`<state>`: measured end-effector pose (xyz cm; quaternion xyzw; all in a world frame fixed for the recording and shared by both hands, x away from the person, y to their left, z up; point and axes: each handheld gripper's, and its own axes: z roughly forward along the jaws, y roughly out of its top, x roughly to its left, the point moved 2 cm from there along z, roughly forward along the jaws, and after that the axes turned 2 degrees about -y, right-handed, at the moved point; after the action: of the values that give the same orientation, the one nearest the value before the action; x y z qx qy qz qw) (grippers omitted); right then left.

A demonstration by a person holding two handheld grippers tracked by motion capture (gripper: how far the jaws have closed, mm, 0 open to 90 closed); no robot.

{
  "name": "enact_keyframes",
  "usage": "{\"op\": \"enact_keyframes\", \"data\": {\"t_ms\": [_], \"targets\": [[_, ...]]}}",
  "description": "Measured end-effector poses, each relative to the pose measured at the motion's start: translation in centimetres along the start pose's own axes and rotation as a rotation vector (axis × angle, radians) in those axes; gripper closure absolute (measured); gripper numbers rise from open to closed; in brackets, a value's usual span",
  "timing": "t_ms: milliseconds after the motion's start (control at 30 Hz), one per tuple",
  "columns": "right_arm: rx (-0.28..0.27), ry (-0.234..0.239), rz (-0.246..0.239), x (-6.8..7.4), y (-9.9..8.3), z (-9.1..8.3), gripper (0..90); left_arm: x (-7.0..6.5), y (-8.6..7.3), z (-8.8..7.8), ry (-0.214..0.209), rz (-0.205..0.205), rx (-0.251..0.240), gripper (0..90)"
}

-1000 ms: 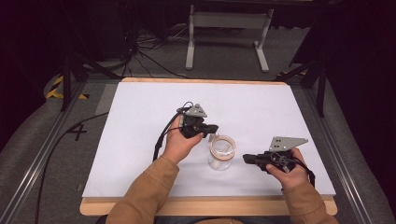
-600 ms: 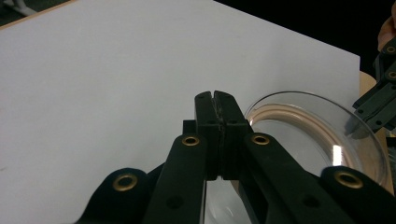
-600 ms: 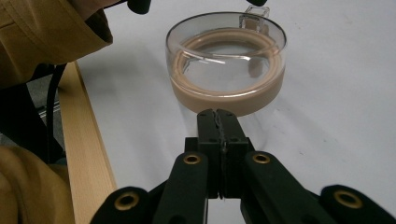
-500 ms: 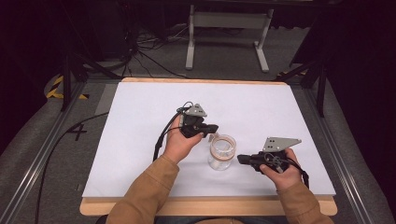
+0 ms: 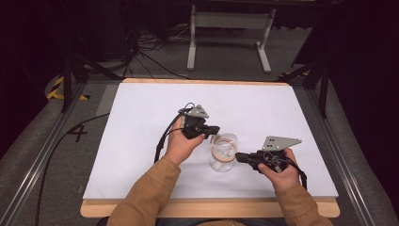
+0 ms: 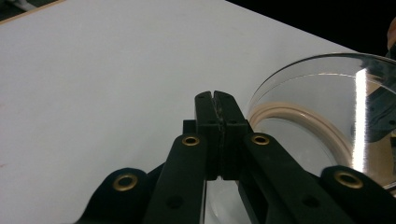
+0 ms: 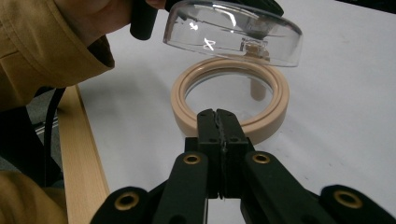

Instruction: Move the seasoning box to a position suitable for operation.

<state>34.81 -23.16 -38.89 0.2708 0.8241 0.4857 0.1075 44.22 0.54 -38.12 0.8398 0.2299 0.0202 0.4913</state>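
Desk (image 5: 141,122), covered in white sheet, is carrying 1 work item only, leaving both hands free room on either side.

Clear jar (image 5: 223,155) is standing upright near the middle of the desk, toward the person's edge, directly between the 2 grippers; that placement is letting each hand reach it from its own side. Its hinged clear lid (image 7: 233,30) is standing raised above the mouth, exposing the beige sealing ring (image 7: 229,98) on the rim.

Left gripper (image 5: 212,130) is sitting at the far-left side of the jar by the lid; jaws are pressed together with nothing between them. Judgement: it is propping or nudging the lid with closed tips, not gripping; actual contact is unclear.

Right gripper (image 5: 238,156) is pointing at the near-right rim, jaws likewise together and empty, tips just beside the ring. Judgement: it is steadying the jar body against tipping.
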Motion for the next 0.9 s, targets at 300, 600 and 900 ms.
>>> {"op": "enact_keyframes", "data": {"t_ms": [300, 600, 900], "targets": [[-0.021, -0.006, -0.003, 0.1, 0.4, 0.1, 90.0, 0.0, 0.0, -0.1, -0.005, -0.005, -0.012, 89.7], [-0.040, -0.003, -0.013, 0.1, 1.0, 0.0, 90.0, -0.1, -0.1, -2.0, 0.028, -0.009, -0.043, 89.2], [-0.076, 0.004, -0.038, -0.2, 2.2, -0.4, 90.0, -0.3, -0.9, -5.1, 0.074, -0.032, -0.067, 88.4]]}}
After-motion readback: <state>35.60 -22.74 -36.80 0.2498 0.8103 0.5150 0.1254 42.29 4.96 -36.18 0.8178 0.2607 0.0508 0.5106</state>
